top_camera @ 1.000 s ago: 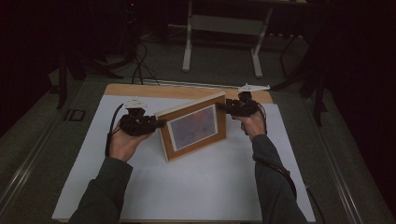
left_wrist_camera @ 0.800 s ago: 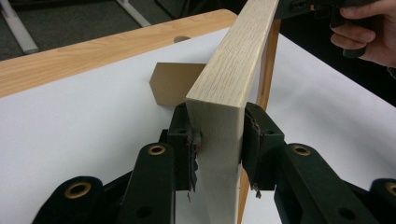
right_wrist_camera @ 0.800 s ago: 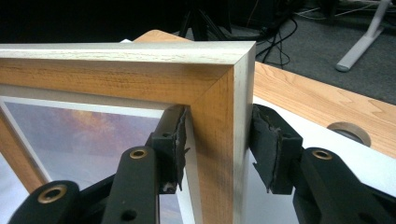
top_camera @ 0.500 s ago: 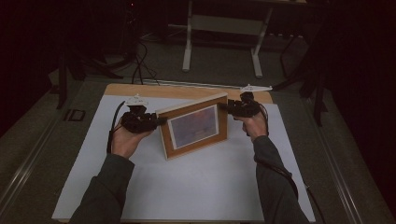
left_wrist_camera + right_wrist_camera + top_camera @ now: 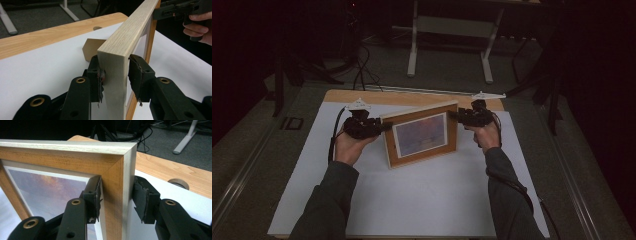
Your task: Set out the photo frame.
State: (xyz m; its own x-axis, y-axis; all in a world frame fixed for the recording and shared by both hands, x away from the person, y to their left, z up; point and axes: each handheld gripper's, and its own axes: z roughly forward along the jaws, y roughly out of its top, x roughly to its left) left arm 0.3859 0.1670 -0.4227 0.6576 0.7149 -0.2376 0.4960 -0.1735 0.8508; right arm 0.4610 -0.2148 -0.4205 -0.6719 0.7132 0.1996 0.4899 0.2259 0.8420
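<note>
Two grippers flank a wooden frame point(image 5: 422, 135) standing upright on the white sheet point(image 5: 412, 200) that covers the table point(image 5: 412, 96). The frame rests on one long edge, its long axis running across the table from the person's left to right, slightly skewed, with the right end farther away. Its picture faces back toward the person.

The left gripper point(image 5: 382, 127) meets the frame's left end near the top. In the left gripper view its jaws point(image 5: 115, 75) straddle that end: one pad touches the wood, the other stands just clear, and the jaws have just been opening.

The right gripper point(image 5: 454, 116) takes the top right corner. In the right gripper view point(image 5: 115, 197) one pad lies on the front face and the other stands by the outer edge; a firm pinch cannot be confirmed. Those jaws have just been closing.
</note>
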